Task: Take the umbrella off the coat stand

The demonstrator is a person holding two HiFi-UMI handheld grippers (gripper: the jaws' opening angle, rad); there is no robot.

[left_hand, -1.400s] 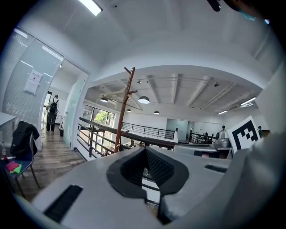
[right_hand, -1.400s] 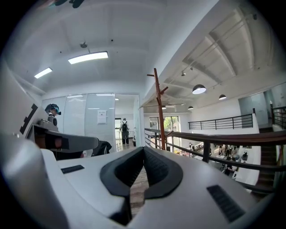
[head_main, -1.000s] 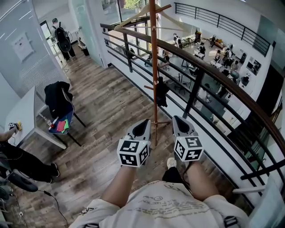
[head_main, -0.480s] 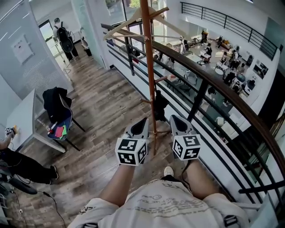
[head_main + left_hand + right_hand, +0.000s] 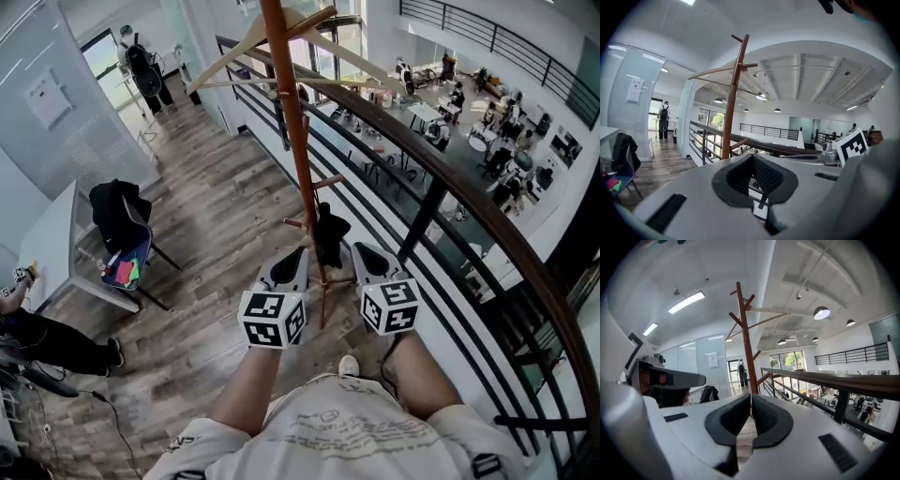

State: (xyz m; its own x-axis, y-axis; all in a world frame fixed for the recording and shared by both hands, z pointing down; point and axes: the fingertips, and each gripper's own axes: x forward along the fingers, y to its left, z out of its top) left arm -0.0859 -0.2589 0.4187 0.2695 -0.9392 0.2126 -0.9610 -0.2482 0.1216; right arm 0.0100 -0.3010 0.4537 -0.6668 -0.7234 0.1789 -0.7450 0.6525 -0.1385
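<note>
While the umbrella hangs: on a low peg of the coat stand, untouched; nothing is done yet.
Left gripper: jaws together, empty, just beside the stand.
Right gripper: jaws together, empty.
Remaining: open, grasp, lift off.

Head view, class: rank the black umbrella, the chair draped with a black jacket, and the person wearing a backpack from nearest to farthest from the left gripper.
1. Black umbrella, hanging on the coat stand, just ahead of the left gripper.
2. Chair with the black jacket, off to the left.
3. Person with backpack, far down the walkway, top left.
</note>
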